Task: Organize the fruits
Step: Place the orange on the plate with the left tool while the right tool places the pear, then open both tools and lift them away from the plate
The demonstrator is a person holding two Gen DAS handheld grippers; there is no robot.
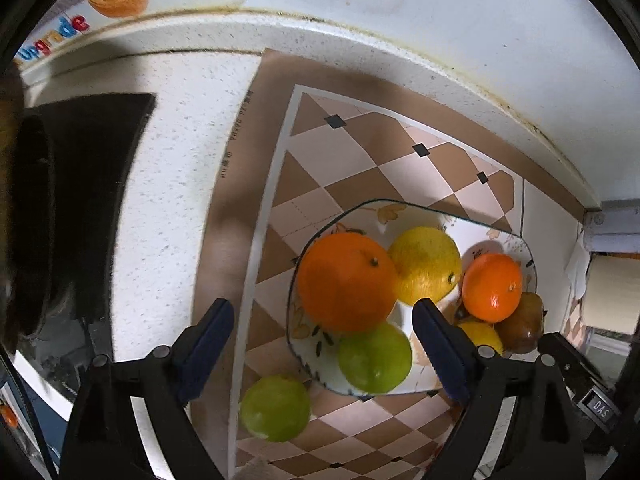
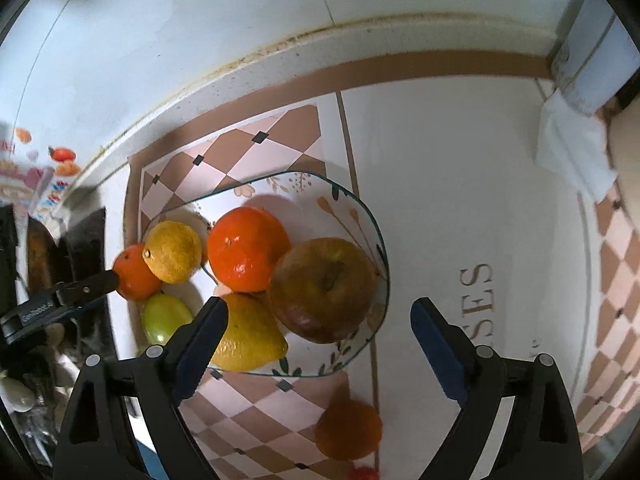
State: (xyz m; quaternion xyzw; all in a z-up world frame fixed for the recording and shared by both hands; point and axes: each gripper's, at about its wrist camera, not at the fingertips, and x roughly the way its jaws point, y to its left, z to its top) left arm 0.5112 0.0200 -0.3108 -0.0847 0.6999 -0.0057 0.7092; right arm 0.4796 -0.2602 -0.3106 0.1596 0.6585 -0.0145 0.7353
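A flowered plate [image 1: 404, 210] holds several fruits: a big orange [image 1: 346, 280], a yellow lemon [image 1: 426, 264], a mandarin [image 1: 492, 286], a brown apple [image 1: 524, 324] and a green fruit [image 1: 376, 358]. A second green fruit [image 1: 276, 408] lies off the plate on the checked mat. My left gripper [image 1: 324, 306] hangs open over the big orange, its pads clear of it. In the right wrist view my right gripper [image 2: 320, 304] is open above the brown apple [image 2: 324, 290], with a lemon [image 2: 248, 336] at its left finger. A blurred orange fruit [image 2: 348, 430] sits off the plate [image 2: 352, 204].
A black stove top [image 1: 100, 184] lies left of the checked mat [image 1: 360, 152]. The wall runs close behind the counter. A white mat with letters [image 2: 476, 292] and a paper towel [image 2: 572, 152] are on the right. A small red thing [image 2: 362, 474] shows at the bottom edge.
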